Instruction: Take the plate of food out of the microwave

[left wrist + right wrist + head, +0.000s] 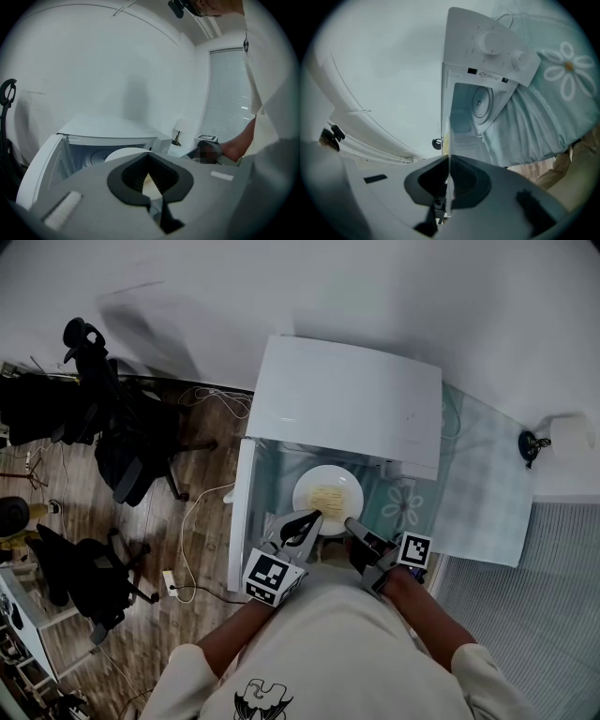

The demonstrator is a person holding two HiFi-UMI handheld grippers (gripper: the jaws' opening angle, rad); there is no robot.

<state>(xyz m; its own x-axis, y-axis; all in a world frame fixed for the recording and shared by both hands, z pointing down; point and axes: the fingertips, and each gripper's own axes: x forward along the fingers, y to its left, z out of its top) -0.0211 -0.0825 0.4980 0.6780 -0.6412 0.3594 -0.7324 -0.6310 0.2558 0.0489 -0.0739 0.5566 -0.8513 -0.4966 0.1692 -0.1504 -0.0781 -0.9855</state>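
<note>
A white plate [327, 491] with a pale flat piece of food hangs in front of the open white microwave [347, 399], outside the cavity. My left gripper [307, 521] is shut on the plate's near-left rim, and my right gripper [354, 527] is shut on its near-right rim. In the left gripper view the plate [123, 154] juts out past the closed jaws of the left gripper [149, 154]. The right gripper view shows the plate [446, 136] edge-on, pinched in the right gripper [448, 158]. Behind it the microwave [487, 51] cavity holds only its turntable [480, 103].
The microwave door [241, 521] stands open to the left of the plate. A teal flowered tablecloth [478, 493] covers the table, with a small lamp [534, 444] at its far right. Black office chairs [131, 451] and cables sit on the wood floor at left.
</note>
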